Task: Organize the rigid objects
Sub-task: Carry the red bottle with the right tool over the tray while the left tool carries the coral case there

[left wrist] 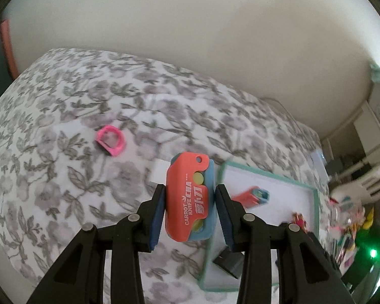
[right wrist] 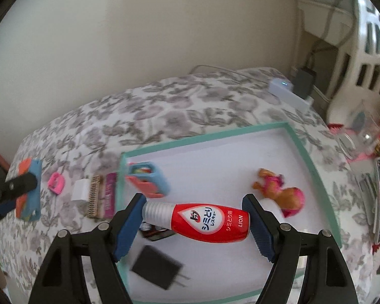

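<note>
**A:** How should both loads go down well?

**B:** Take the green-rimmed tray point(right wrist: 314, 167) on the floral bed point(right wrist: 164, 106) as landmark. I judge each load should sink low over bare tray floor, clear of the toy horse point(right wrist: 281, 192), the black plug point(right wrist: 157, 269) and the second toy knife point(right wrist: 147, 179) already inside, before anything is let go.

**A:** What do the loads look like?

**B:** Above the tray, the right tongs point(right wrist: 195, 220) are clamped end to end on a red bottle point(right wrist: 202, 221) with a clear cap, lying sideways. Left of the tray, the left tongs point(left wrist: 190, 207) are clamped on an orange-and-blue toy knife point(left wrist: 188, 197), upright. Farther left lies a pink ring point(left wrist: 110, 144).
</note>
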### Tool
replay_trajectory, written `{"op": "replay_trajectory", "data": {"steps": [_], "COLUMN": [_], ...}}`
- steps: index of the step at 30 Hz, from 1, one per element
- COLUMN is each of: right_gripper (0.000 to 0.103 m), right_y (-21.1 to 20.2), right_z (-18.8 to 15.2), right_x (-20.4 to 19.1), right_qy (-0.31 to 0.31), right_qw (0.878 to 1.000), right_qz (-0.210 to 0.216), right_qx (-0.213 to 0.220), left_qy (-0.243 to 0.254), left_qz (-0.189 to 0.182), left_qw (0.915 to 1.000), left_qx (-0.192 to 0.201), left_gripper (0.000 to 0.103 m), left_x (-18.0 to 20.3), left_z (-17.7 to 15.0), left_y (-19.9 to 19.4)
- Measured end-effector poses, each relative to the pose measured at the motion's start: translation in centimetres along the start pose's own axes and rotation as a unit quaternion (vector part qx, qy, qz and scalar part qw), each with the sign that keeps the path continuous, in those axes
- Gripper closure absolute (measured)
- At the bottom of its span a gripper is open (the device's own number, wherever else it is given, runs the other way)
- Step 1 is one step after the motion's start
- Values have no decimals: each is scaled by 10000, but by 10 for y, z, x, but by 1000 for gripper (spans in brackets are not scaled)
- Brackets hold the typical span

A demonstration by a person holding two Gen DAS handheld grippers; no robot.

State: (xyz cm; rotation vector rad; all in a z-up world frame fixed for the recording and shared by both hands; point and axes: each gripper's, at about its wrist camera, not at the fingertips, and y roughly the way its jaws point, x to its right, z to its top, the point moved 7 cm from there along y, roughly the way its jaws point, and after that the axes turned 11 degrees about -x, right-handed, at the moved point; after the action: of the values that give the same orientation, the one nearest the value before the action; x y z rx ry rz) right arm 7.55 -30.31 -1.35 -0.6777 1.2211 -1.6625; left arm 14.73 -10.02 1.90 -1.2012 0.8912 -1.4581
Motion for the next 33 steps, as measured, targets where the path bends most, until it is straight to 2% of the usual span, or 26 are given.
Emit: {"op": "replay_trajectory", "data": {"steps": [6, 15, 22, 27, 33], "right_gripper": [23, 23, 23, 23, 23], "right_y": [3, 9, 20, 31, 41], "right_z": [8, 20, 25, 29, 34], "right_x": [40, 86, 107, 117, 126], "right_qy": [330, 677, 814, 850, 851], "right_qw": [9994, 9975, 9965, 9962, 9959], "right_qz": [-106, -184, -182, -180, -258], "right_qx": [-9, 18, -20, -100, -161], "left_qy": [451, 909, 1255, 1422, 1368], "left_qz": [-151, -209, -96, 6, 2], "left_qw": [9987, 9949, 9909, 9882, 9886], "left_qx": [-194, -384, -476, -563, -633], "left_gripper": [62, 62, 62, 62, 62], "left_x": [49, 101, 134, 151, 154], "left_z": [-17, -34, -42, -44, -37], "left_y": [12, 31, 53, 72, 89]}}
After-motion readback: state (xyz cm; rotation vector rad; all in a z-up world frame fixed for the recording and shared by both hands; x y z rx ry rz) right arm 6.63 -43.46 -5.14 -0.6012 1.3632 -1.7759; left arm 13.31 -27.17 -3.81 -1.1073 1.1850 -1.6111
